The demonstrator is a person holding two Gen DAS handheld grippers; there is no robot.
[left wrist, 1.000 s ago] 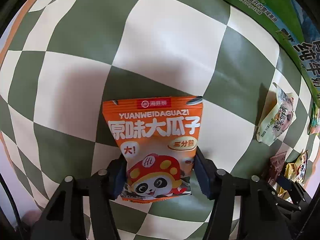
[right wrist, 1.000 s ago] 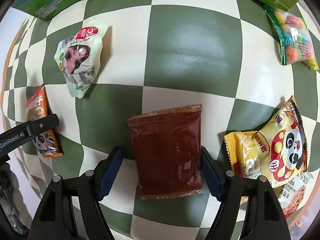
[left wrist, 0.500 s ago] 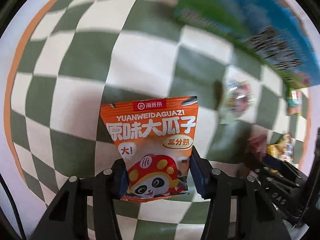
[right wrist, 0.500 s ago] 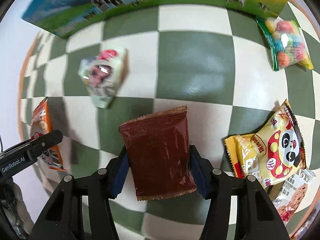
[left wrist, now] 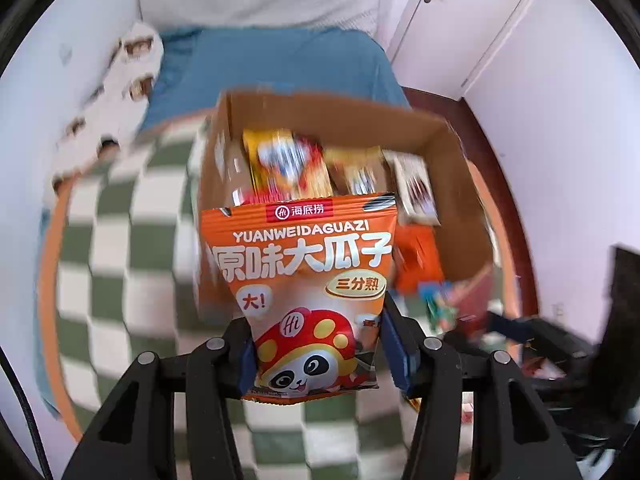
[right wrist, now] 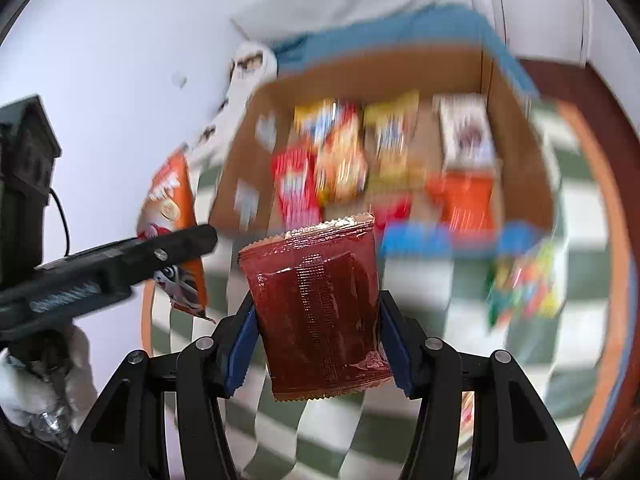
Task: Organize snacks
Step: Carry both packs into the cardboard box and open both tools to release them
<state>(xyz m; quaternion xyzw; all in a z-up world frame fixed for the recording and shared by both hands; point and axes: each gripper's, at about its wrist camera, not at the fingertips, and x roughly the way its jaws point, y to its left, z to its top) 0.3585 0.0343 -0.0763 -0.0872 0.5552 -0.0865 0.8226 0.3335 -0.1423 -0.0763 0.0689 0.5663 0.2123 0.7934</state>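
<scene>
Both tools have lifted off the checkered surface since a second ago and swung up to face an open cardboard box (left wrist: 440, 132), each carrying its snack along. Left tool (left wrist: 320, 354) pinches an orange sunflower-seed packet (left wrist: 300, 280) by its lower edges, so the printed face stands upright in front of the box's near wall. Right tool (right wrist: 316, 350) pinches a dark red packet (right wrist: 320, 304) the same way, held just short of the box, with the seed packet off to its left. Inside the box, blurred yellow, red and orange packets stand in rows, which suggests these two are being brought to join them. A colourful candy bag (right wrist: 524, 288) lies on the checkered surface (right wrist: 440, 280) just in front of the box, not yet collected.
</scene>
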